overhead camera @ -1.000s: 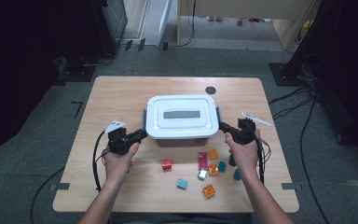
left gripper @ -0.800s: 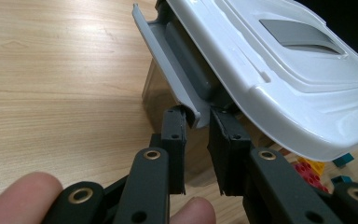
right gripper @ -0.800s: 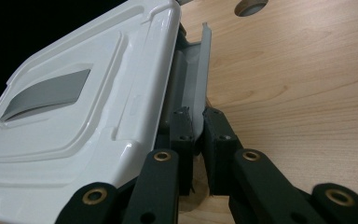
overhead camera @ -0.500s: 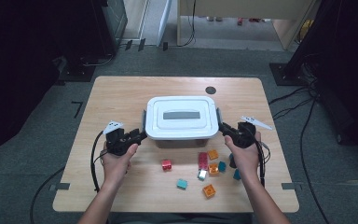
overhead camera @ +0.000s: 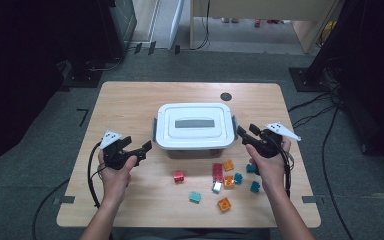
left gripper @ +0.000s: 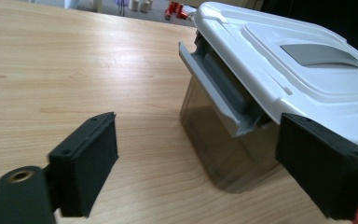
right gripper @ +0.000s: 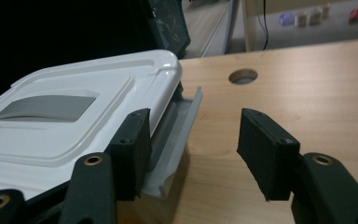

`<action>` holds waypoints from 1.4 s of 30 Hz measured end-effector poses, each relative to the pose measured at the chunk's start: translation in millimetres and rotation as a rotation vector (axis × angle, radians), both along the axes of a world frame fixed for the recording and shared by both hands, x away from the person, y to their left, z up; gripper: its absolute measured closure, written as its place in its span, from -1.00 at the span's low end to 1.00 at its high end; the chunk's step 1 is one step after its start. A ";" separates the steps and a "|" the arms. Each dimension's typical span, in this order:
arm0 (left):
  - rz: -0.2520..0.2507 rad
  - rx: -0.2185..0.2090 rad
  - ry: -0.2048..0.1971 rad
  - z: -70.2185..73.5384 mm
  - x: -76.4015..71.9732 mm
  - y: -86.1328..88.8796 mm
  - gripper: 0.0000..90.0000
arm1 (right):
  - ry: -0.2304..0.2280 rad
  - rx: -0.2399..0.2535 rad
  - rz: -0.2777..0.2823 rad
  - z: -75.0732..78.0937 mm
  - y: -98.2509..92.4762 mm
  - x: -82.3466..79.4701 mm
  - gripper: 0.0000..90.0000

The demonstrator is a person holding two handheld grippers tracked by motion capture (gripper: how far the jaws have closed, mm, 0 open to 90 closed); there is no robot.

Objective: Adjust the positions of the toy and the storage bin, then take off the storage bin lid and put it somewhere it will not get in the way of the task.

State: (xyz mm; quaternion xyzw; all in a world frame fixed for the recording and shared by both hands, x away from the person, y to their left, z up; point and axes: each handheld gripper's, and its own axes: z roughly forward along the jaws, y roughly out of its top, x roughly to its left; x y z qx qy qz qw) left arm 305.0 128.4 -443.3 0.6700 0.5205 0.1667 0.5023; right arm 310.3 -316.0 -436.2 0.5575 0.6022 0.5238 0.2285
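The left gripper (overhead camera: 146, 148) sits just off the left end of the lidded box (overhead camera: 195, 125), which stands in the middle of the wooden table (overhead camera: 125, 105). Its jaws have just been opening and now stand wide, with nothing pressed between them. In the left gripper view the grey left latch (left gripper: 216, 88) hangs flipped outward from the white lid (left gripper: 307, 70), so that side looks released. One risk here is that a jaw catches under the loose flap as the hand shifts and drags the whole box sideways.

On the other end, the right gripper (overhead camera: 243, 135) is close against the box. Its jaws have also just been opening and stand partly apart. In the right gripper view the near jaw lies over the edge of the right latch (right gripper: 179, 126), though I can't quite tell whether it touches. That flap also tilts outward. If only one latch is really free, lifting the lid would tip the box or jam the lid at an angle.

Near the front of the table a scatter of small coloured blocks (overhead camera: 223, 180) lies just ahead of the right hand (overhead camera: 270, 167). A sliding box or a dropped wrist could knock them about or push some off the table's edge.
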 end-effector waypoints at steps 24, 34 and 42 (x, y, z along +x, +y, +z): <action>0.070 0.082 0.060 -24.4 -1.9 32.9 -0.71 | -0.069 -0.064 0.219 29.0 -2.1 10.7 0.02; 0.084 0.101 0.072 -30.8 -1.4 39.9 -0.70 | -0.146 -0.143 0.320 55.4 13.4 20.4 -0.09; 0.102 0.146 0.085 -42.4 -6.2 50.9 -0.70 | -0.158 -0.174 0.453 67.1 31.6 34.4 -0.06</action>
